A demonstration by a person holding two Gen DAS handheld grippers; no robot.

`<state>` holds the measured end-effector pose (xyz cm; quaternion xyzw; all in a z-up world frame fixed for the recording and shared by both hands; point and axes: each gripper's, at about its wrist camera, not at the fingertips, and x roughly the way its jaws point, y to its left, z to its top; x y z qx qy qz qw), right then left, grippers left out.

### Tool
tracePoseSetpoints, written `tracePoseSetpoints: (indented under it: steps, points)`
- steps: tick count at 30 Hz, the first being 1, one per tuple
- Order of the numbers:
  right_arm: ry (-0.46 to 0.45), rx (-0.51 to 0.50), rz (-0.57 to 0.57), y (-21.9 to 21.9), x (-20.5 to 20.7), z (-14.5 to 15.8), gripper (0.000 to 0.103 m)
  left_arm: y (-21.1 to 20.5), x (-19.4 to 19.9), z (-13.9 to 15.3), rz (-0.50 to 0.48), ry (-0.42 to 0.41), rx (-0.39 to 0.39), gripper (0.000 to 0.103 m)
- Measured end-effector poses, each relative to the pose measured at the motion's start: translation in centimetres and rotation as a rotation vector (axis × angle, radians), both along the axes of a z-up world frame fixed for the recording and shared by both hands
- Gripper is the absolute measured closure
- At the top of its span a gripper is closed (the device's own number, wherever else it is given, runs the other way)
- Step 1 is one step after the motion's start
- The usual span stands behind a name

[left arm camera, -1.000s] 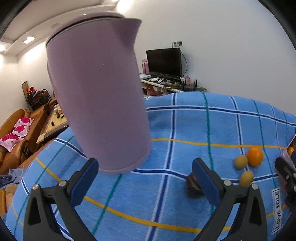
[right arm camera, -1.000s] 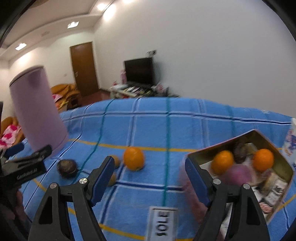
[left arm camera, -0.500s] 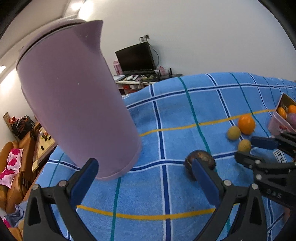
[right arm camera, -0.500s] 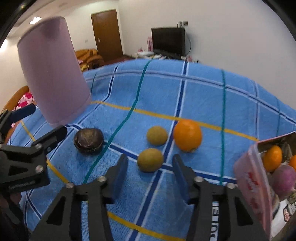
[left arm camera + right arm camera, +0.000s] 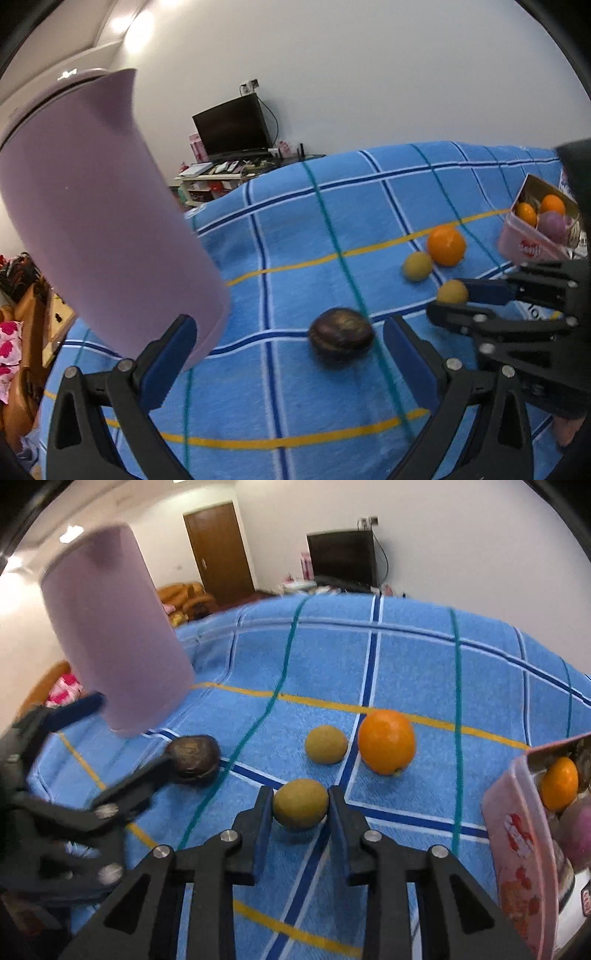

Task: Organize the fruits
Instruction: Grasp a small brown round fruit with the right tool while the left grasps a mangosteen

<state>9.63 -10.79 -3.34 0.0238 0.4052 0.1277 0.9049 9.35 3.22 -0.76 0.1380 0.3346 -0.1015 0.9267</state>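
Now the right tongs (image 5: 300, 808) have come down and closed in around the small round yellow-green fruit (image 5: 300, 804) that was lying free half a second ago. Both blue pads touch its sides, so the tongs are grasping it. It looks like it sits on the blue checked cloth (image 5: 406, 657) that covers the worktop.

Just behind that fruit lies a second small yellow-green fruit (image 5: 326, 744). Right beside that one sits the big round orange (image 5: 386, 741), nearly touching it.

To the left of the held fruit lies the dark brown wrinkled round fruit (image 5: 194, 755). The left tongs (image 5: 288, 354) are spread wide and hold nothing. From the left camera, the dark brown fruit (image 5: 340, 336) lies between the two fingers, nearer the right one, and is not touched.

The tall pale purple jug (image 5: 99, 214) stands on the cloth to the left of the dark brown fruit.

The pink box (image 5: 517, 849) stands to the right of the big orange. Inside it are two small oranges (image 5: 526, 214) and a round purple fruit (image 5: 551, 226).
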Motion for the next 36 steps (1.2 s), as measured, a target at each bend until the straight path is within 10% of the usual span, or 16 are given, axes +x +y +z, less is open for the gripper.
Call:
tracePoseSetpoints:
  steps: [11, 20, 36]
  points:
    - [-0.124, 0.017, -0.053, -4.1, -5.0, 2.3, 0.072, -0.7, 3.1, -2.8, 0.038, 0.147, -0.071, 0.015]
    - [-0.145, 0.022, -0.062, -4.4, -5.9, 2.6, 0.072, -0.4, 3.8, -3.3, 0.008, 0.206, -0.126, 0.056]
    - [-0.287, 0.079, -0.036, -5.3, -7.5, 4.2, 0.072, -0.7, -0.4, 0.7, 0.09, -0.114, -0.218, 0.056]
